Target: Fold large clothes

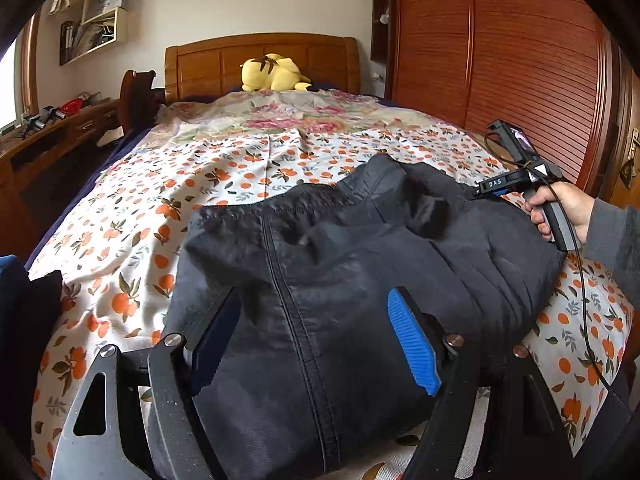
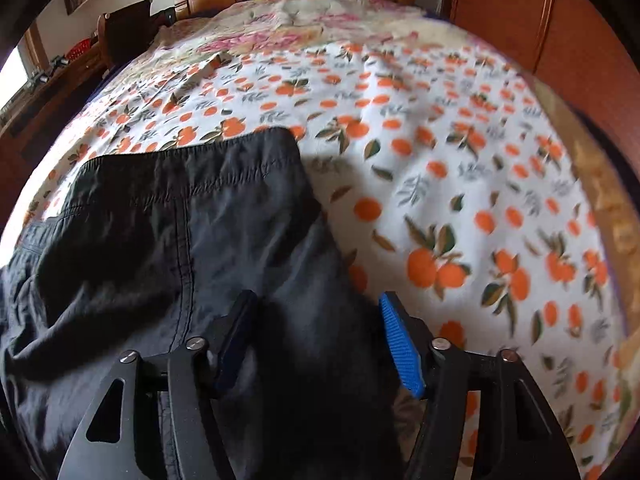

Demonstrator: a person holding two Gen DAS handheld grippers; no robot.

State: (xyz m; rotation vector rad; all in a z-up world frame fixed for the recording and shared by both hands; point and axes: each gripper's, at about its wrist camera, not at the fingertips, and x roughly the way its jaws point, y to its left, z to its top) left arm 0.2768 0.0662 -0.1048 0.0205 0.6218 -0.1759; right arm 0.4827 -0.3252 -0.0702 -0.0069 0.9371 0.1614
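A large black garment [image 1: 360, 240] with an elastic hem and a stitched seam lies bunched on the bed near its foot. My left gripper [image 1: 312, 300] hovers over its near part, jaws wide apart, blue pads clear of the cloth. My right gripper [image 2: 316, 300] stands open above the garment's right edge [image 2: 160, 240]; dark fabric lies under and between its fingers without being pinched. In the left wrist view the right gripper [image 1: 486, 189] is at the garment's far right corner, held by a hand [image 1: 560, 208] in a grey sleeve.
The bed's sheet [image 1: 160, 200] is printed with oranges, with a floral blanket behind. A yellow plush toy [image 1: 272, 74] lies by the wooden headboard [image 1: 208, 64]. A wooden wardrobe [image 1: 500, 60] stands right, a desk [image 1: 48, 132] left. Dark blue cloth [image 1: 16, 312] sits at the left edge.
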